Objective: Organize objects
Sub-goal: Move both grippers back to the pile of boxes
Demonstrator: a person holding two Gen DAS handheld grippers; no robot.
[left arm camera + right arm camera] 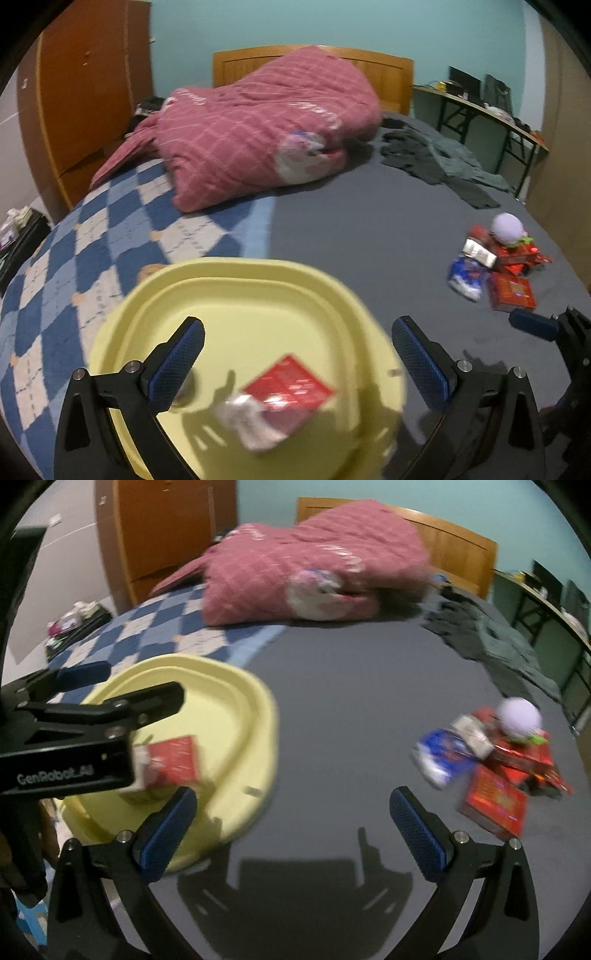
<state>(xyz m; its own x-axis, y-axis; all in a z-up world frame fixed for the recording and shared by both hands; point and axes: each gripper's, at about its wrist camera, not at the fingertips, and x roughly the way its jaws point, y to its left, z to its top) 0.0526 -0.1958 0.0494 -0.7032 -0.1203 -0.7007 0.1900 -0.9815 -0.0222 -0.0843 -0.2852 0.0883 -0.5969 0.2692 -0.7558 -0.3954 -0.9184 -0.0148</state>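
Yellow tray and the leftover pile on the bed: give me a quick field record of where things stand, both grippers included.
surface: dark grey bed sheet
yellow tray: on the bed, holds a red packet and a blurred white item
left gripper: open, empty, over the tray
right gripper: open, empty, over bare sheet between tray and pile
pile: red boxes, a blue-and-white packet, a pale ball on top
background: pink quilt, dark clothes

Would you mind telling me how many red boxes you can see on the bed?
At least 3: one red box in the yellow basin, one flat box nearest the camera in the pile, one under the pale ball. More may be hidden.
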